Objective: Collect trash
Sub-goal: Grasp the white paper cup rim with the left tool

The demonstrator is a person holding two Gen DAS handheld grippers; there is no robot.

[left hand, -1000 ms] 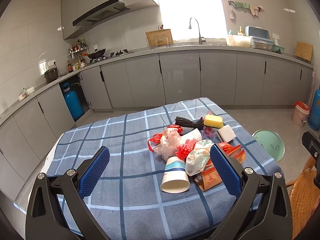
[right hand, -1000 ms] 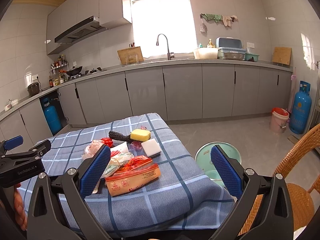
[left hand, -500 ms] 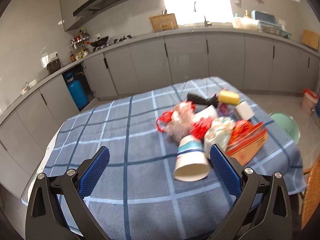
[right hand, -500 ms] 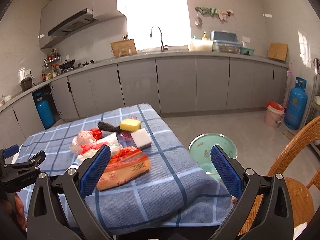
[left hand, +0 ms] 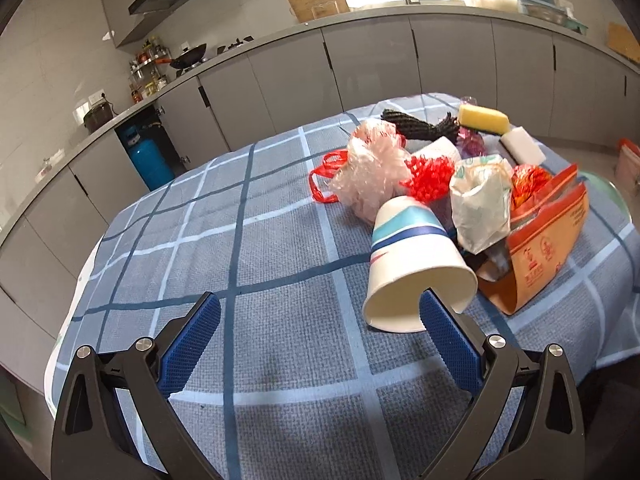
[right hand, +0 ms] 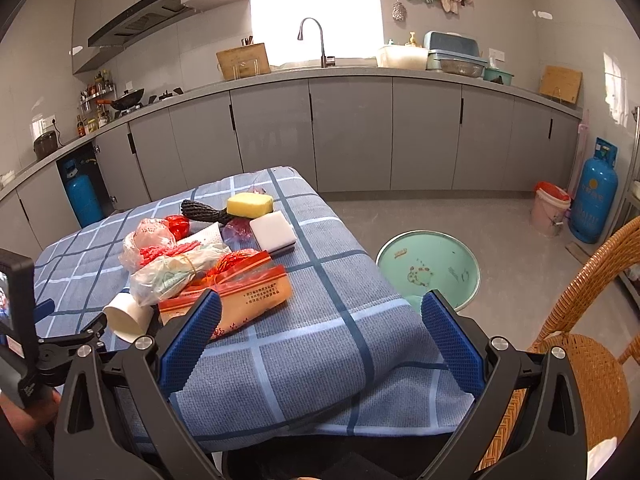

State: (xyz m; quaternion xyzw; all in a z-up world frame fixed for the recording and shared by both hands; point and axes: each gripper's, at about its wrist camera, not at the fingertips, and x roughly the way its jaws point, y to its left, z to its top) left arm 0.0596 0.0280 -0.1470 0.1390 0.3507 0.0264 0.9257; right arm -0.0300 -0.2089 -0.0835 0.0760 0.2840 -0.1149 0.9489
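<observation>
your left gripper hangs low over the table with its jaws spread wide and empty, its right pad at the open rim of the tipped paper cup, which lies on its side at the near edge of the trash heap. the risk, as i judge it, is that thin rim: clamp it off-centre and the cup may crumple, roll or skid into the pile, and anything you shove could drag the crinkled clear plastic bag, the red mesh or the orange zip pouch along, since they all lie touching. your right gripper is open too, holding nothing, hovering over the table's near right corner, well apart from the pile. the yellow sponge and white sponge block lie at the far side of the heap. the blue checked tablecloth is soft and droops over the edge, so it may bunch if a pad snags it. below that edge a pale green bin lid shows on the floor; a wicker chair stands to the right, with grey kitchen cabinets behind.
</observation>
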